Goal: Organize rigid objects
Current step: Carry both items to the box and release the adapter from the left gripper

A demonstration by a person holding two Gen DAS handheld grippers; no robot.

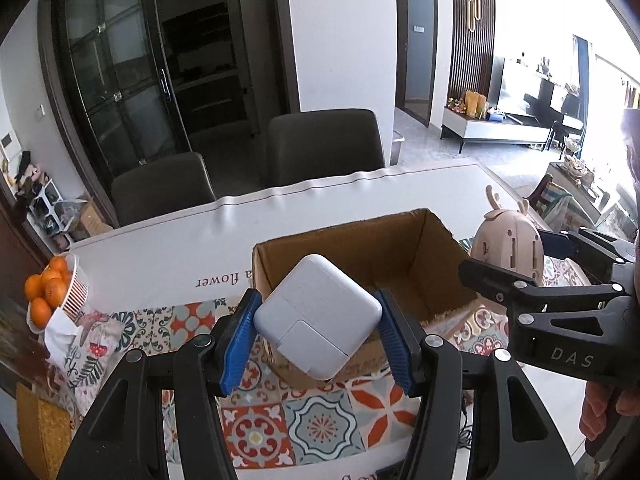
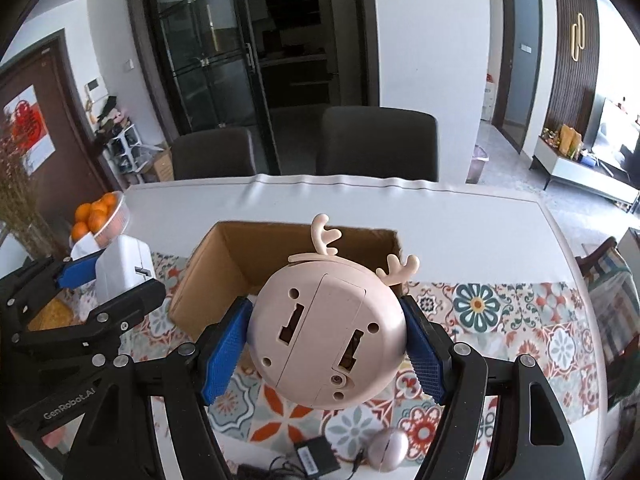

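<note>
Box (image 2: 224,280) on table (image 2: 460,216), chairs (image 2: 376,140) behind, oranges (image 2: 94,210) left

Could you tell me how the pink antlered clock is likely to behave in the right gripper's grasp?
The pink antlered clock looks like rigid plastic, so probably stiff. Its rounded sides may slip or rotate between the right gripper pads. The thin antlers seem fragile.

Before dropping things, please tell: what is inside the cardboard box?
The cardboard box shows only bare brown walls and floor; the white charger covers its near part.
</note>
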